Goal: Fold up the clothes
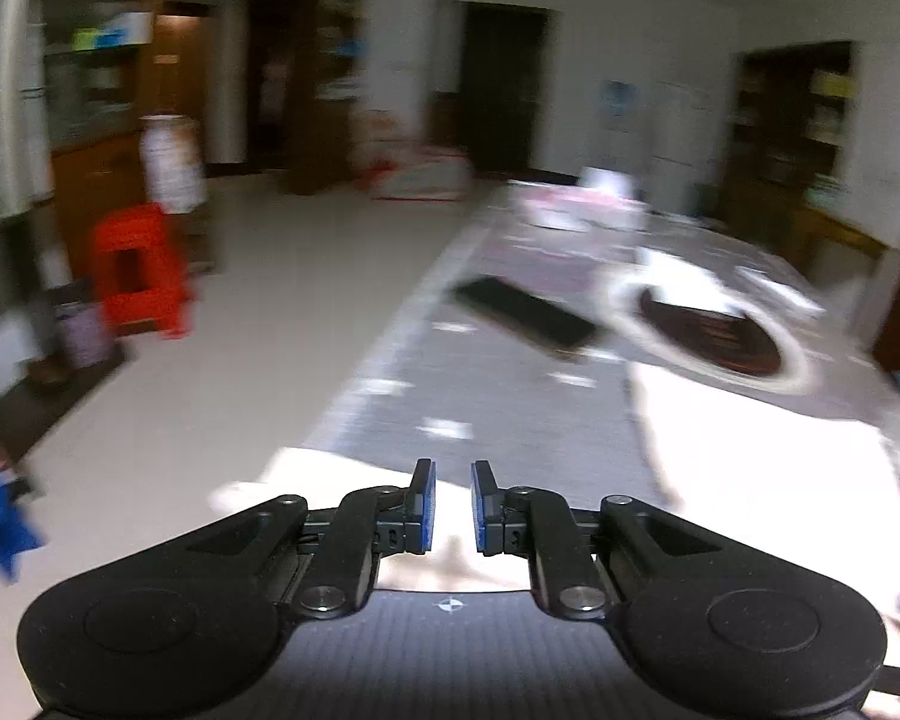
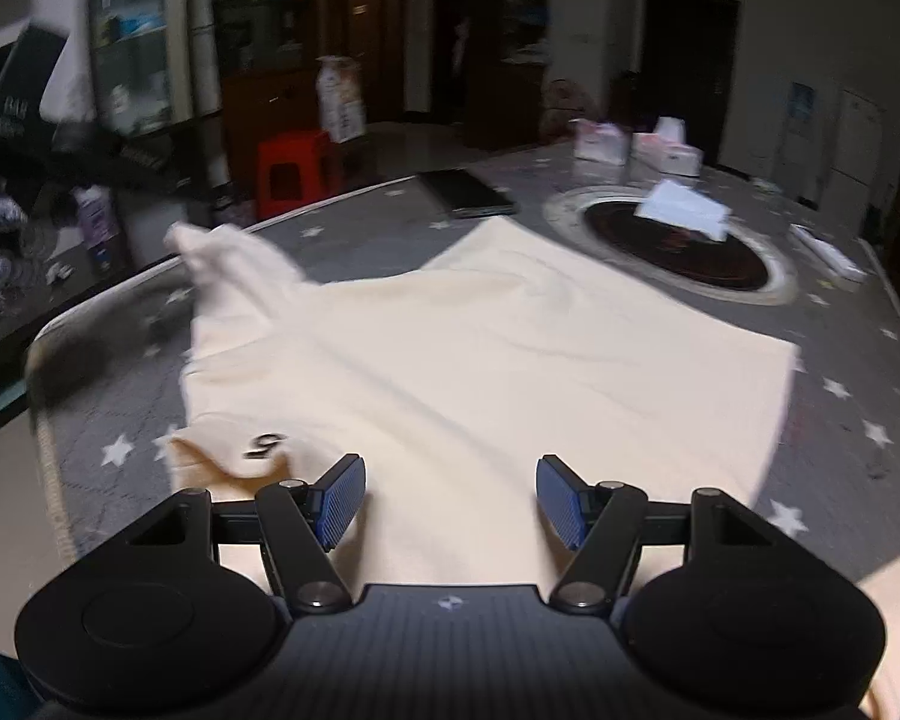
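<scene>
A cream garment (image 2: 480, 360) lies spread on the grey star-patterned tablecloth (image 2: 840, 396), with a sleeve (image 2: 228, 258) lifted at the far left and a small dark print (image 2: 264, 444) near its front edge. My right gripper (image 2: 450, 498) is open and empty, just above the garment's near edge. In the blurred left wrist view the garment (image 1: 750, 450) shows as a bright patch. My left gripper (image 1: 453, 507) has its blue pads a small gap apart with nothing between them, above the garment's edge.
A dark flat device (image 2: 465, 192) (image 1: 525, 315) lies beyond the garment. A round dark plate with a white rim (image 2: 678, 246) (image 1: 714, 330) holds white paper. Tissue boxes (image 2: 666, 150) stand at the far edge. A red stool (image 2: 297, 168) (image 1: 138, 270) stands on the floor left of the table.
</scene>
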The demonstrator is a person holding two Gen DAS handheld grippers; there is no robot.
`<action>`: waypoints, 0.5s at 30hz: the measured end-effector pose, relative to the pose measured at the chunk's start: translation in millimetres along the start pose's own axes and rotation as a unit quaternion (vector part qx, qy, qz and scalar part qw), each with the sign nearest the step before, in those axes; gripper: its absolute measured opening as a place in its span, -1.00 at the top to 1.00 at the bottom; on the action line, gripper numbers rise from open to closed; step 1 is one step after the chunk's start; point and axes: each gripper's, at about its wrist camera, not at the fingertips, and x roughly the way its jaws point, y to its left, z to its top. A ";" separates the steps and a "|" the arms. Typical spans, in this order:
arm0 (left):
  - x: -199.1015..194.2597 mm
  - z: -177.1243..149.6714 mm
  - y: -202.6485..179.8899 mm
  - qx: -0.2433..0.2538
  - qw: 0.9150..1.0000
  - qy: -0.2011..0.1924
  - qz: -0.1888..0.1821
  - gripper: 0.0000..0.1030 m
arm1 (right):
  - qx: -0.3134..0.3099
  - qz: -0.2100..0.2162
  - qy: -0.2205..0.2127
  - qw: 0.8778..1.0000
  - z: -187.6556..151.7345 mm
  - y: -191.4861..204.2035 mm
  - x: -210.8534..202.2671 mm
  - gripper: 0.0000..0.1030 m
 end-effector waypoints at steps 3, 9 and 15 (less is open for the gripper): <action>1.6 -11.2 -35.4 0.039 0.997 0.021 -0.068 0.73 | -0.028 0.018 0.016 0.999 -5.3 13.8 1.8 -0.25; 10.1 -37.8 -97.6 0.096 0.981 0.044 -0.163 0.73 | -0.011 0.019 0.013 1.000 -18.3 17.5 -17.1 -0.25; 14.2 -63.2 -125.9 0.125 0.966 0.066 -0.215 0.74 | 0.070 -0.012 -0.014 0.997 -30.6 -23.6 -50.2 -0.25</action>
